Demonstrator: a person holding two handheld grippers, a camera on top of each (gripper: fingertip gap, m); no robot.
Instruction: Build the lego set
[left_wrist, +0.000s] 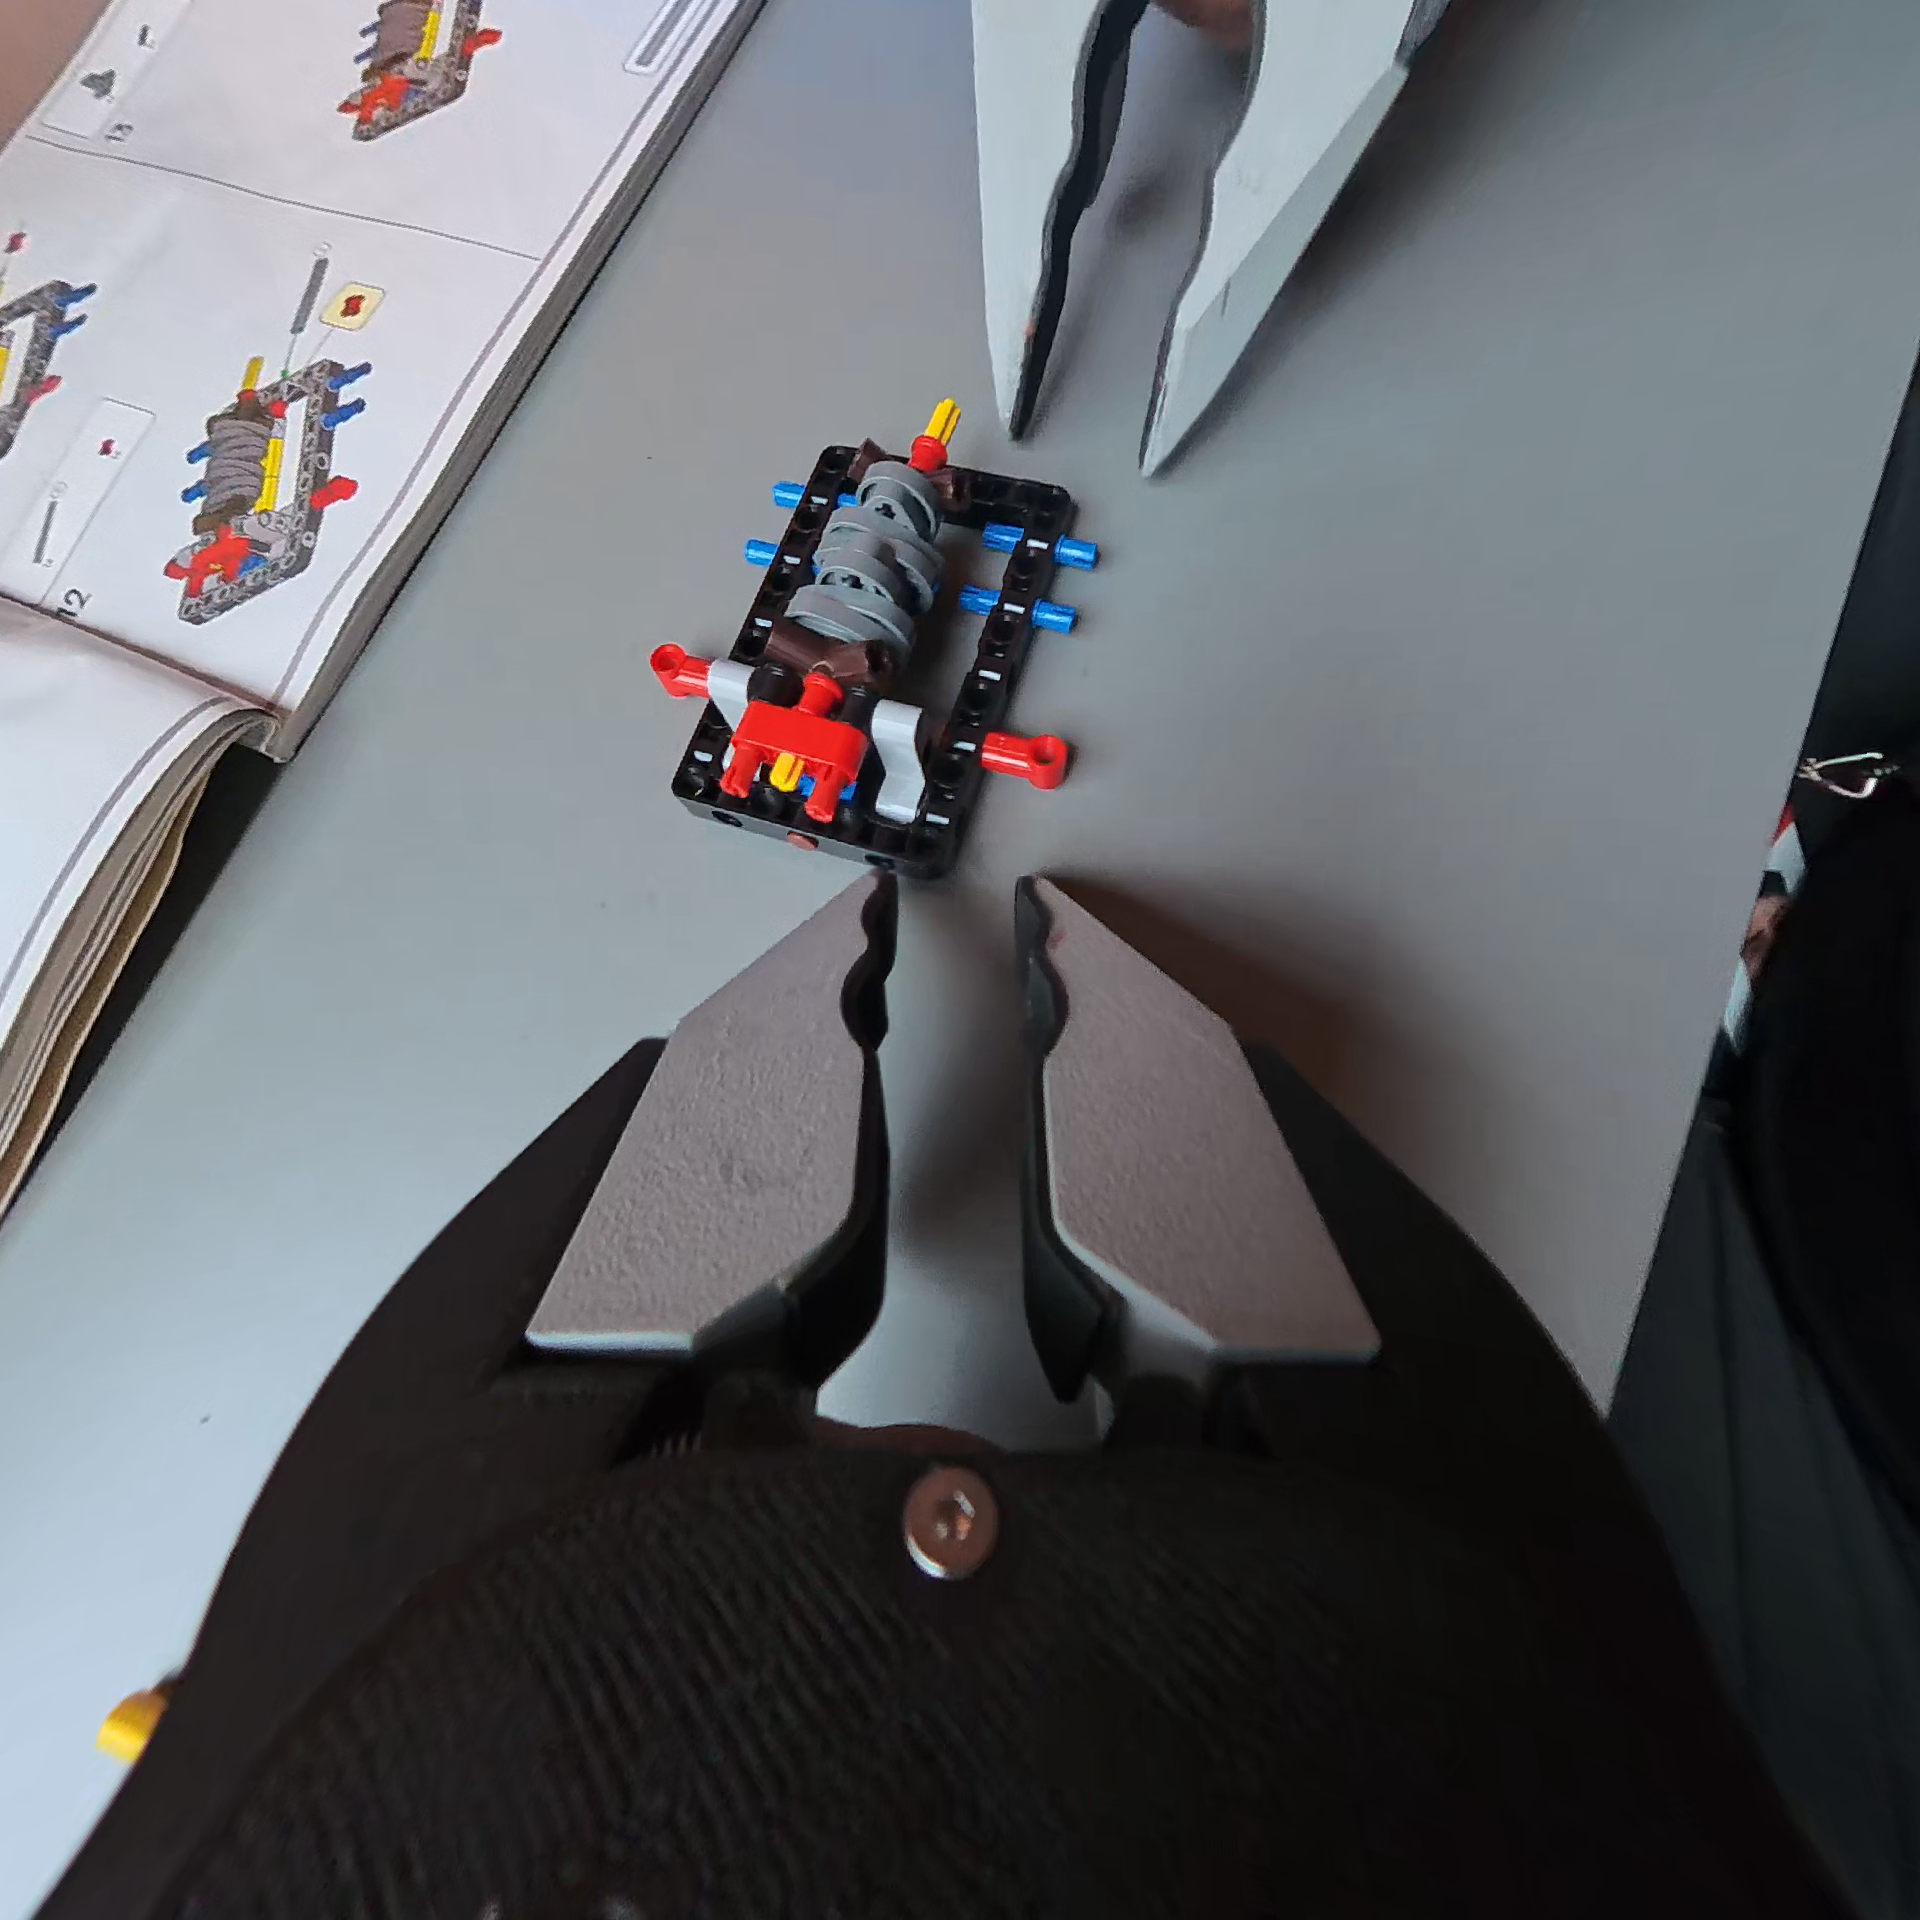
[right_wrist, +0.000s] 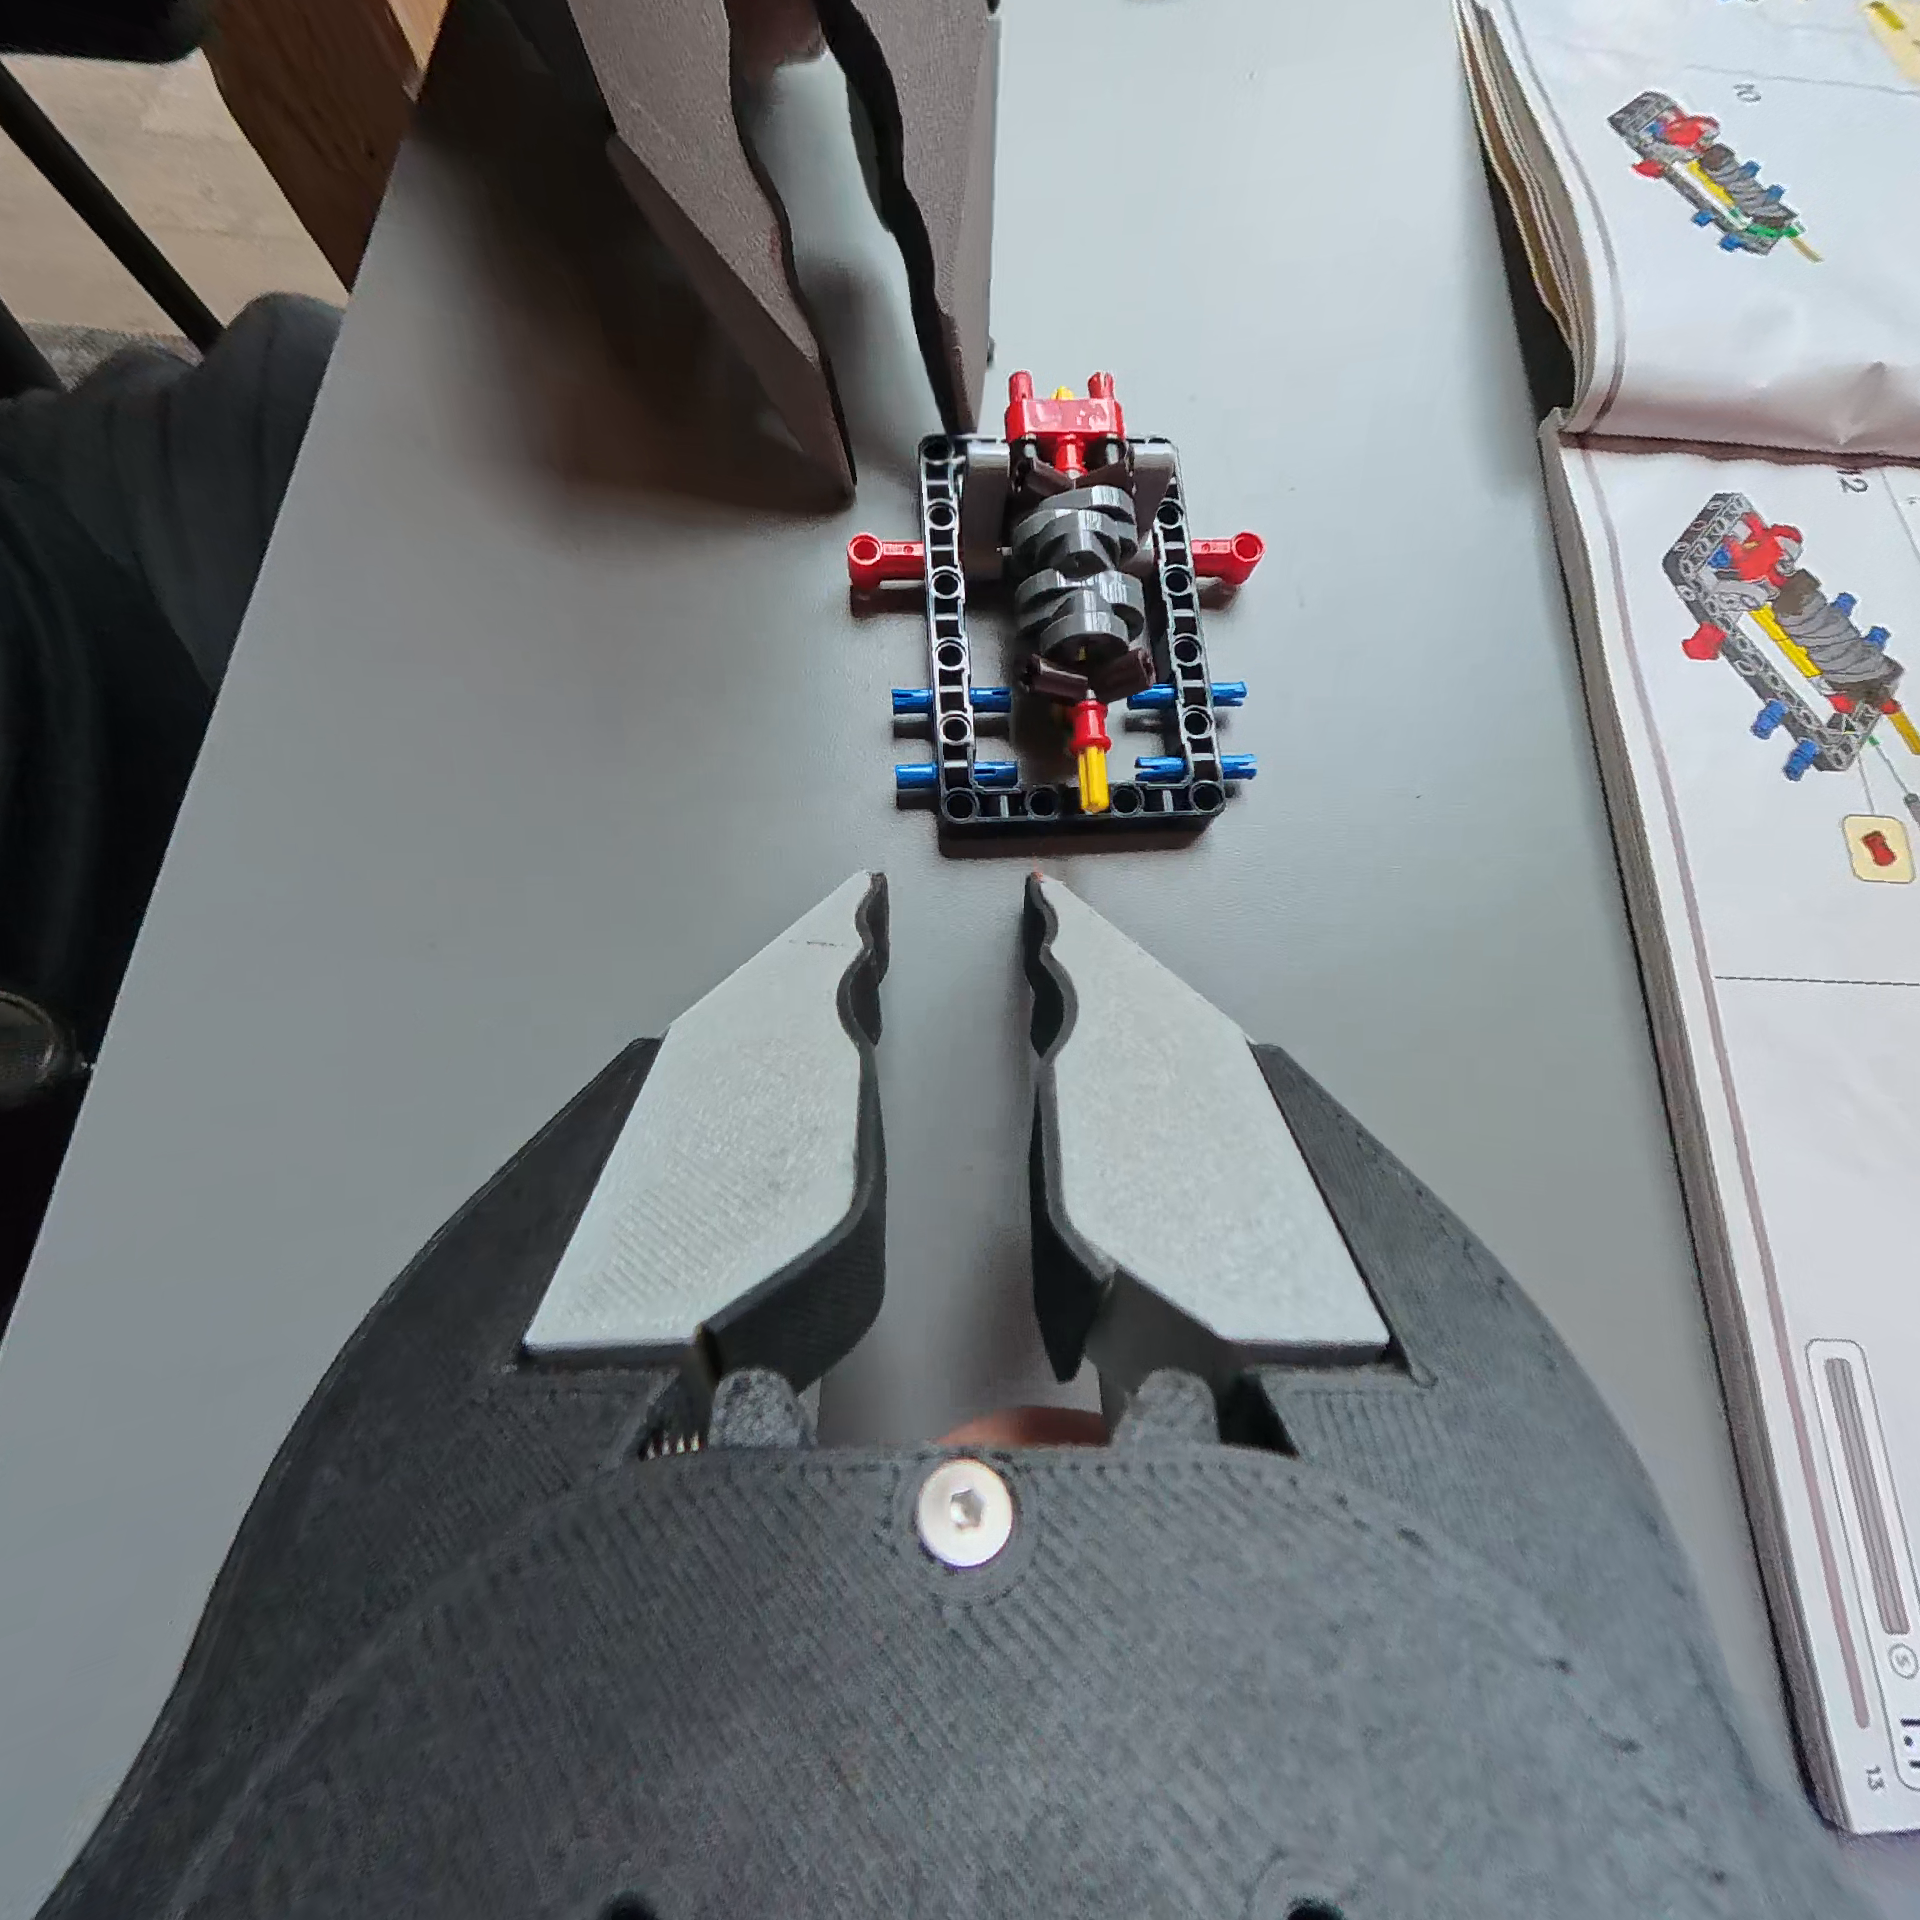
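Lying flat on the grey table (left_wrist: 1351, 644), the lego assembly (left_wrist: 878, 649) sits at the centre of the left wrist view, just above that view's own finger tips. It is a black rectangular frame (right_wrist: 948, 634) with a stack of grey cam-like discs (right_wrist: 1081, 582) running down its middle on a yellow axle (right_wrist: 1091, 774). Blue pins (left_wrist: 1065, 582) stick out of both long sides, red pins (left_wrist: 1023, 755) project sideways near one short end, and a red connector block (left_wrist: 798, 746) sits at that same end.

Both tongs are empty and partly open, with a clear gap between the finger tips. The left gripper (left_wrist: 954, 883) fills the lower half of its own view, tips just short of the frame's red-block end; whether they touch it I cannot tell. The right gripper (right_wrist: 956, 881) points at the opposite short end, where the yellow axle pokes out, close to it but apart. In the left wrist view it comes in from the top of the frame.

An open instruction booklet (left_wrist: 208, 343) lies at the upper left of the left wrist view and along the right edge of the right wrist view, well apart from the assembly.
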